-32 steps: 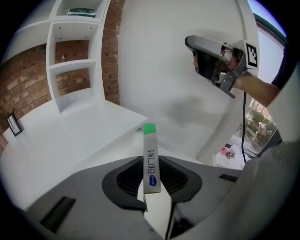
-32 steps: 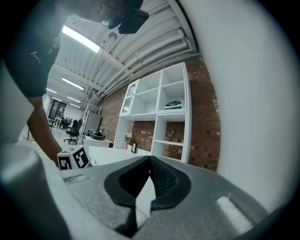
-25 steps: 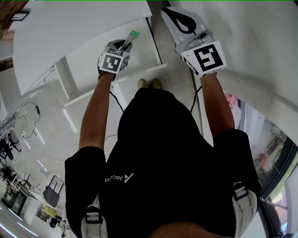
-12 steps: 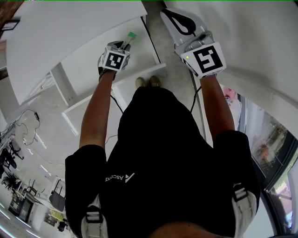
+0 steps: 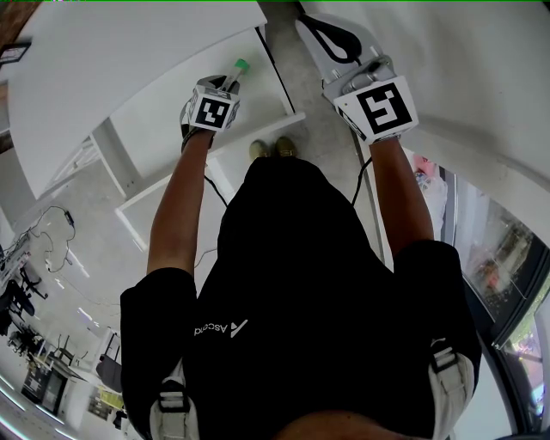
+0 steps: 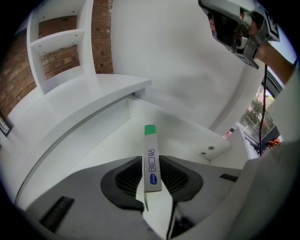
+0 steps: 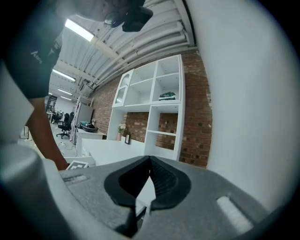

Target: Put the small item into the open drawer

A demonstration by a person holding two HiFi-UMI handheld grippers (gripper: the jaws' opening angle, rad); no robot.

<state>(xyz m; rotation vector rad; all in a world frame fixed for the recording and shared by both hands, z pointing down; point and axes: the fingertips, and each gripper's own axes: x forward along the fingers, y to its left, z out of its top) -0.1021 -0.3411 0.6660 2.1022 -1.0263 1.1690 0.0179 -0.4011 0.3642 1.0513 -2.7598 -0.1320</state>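
Note:
A slim white box with a green end stands edge-on between the pads of my left gripper. The jaws are opening, and the pads still touch the box on both sides. The gripper hangs over the open white drawer, with the box's green tip pointing down into it. In the head view the left gripper and the box sit above the drawer's inside. My right gripper is shut on nothing and is raised to the right, away from the drawer.
The drawer juts out from under a white desk top. White shelving on a brick wall stands behind. The person's feet are on the grey floor just in front of the drawer's front edge.
The left gripper with the box has edged a little to the left over the drawer. The right gripper has hardly moved.

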